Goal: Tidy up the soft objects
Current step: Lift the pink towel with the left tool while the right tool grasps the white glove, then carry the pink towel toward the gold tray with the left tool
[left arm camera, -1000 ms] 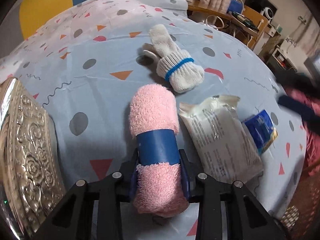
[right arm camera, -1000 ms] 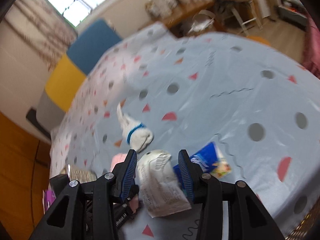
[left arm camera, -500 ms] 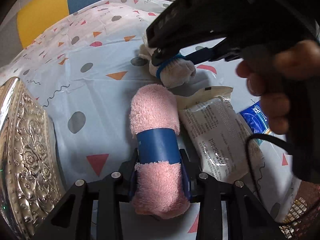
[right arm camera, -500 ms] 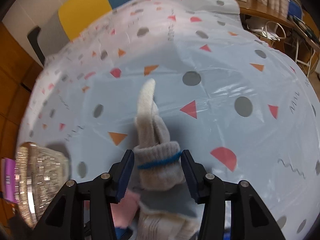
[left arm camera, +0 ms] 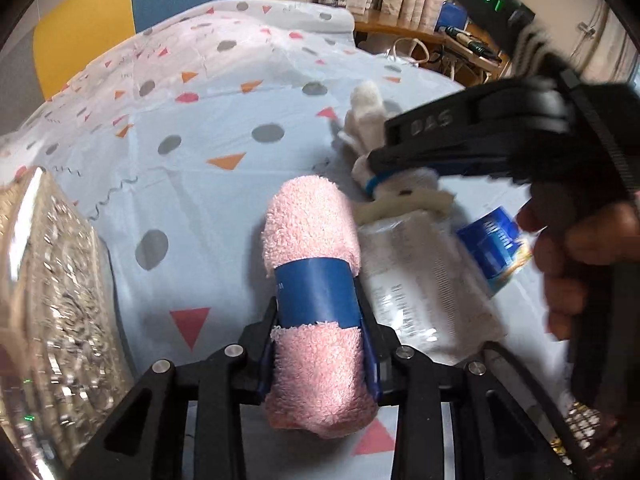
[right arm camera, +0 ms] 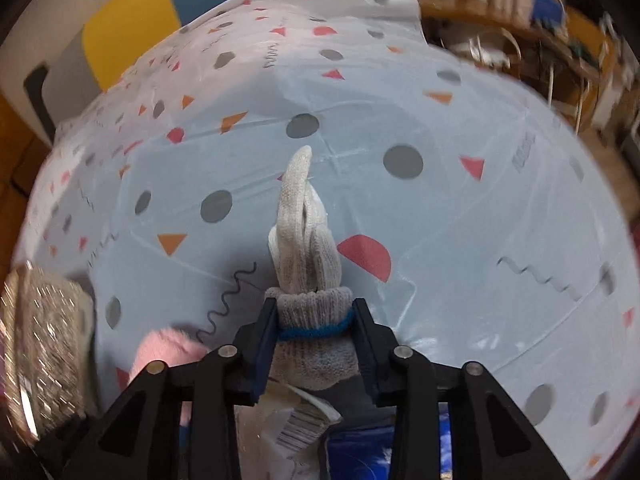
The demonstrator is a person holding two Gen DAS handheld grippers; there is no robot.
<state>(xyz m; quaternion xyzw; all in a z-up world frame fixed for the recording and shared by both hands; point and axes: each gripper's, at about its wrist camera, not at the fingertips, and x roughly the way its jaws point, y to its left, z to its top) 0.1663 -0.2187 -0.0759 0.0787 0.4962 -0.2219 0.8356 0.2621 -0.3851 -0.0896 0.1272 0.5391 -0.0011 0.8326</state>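
A pink rolled towel (left arm camera: 308,220) with a blue paper band lies lengthwise between the fingers of my left gripper (left arm camera: 320,320), which is shut on it at the band. A white knitted glove bundle (right arm camera: 304,240) tied with a blue elastic sits on the patterned tablecloth (right arm camera: 440,240) just beyond the towel. My right gripper (right arm camera: 314,320) straddles the bundle at the elastic; its jaws are closing and the pads press the knit on both sides. In the left wrist view a hand (left arm camera: 580,248) holds that gripper over the glove bundle (left arm camera: 366,100).
A silver embossed tray (left arm camera: 52,280) stands at the left edge. A white plastic packet (left arm camera: 420,280) and a small blue packet (left arm camera: 496,240) lie right of the towel. A wooden shelf (left arm camera: 400,28) with clutter runs behind the table.
My right gripper swung from over the packets to the glove bundle, came down and closed around it. The left gripper kept its hold on the pink towel.
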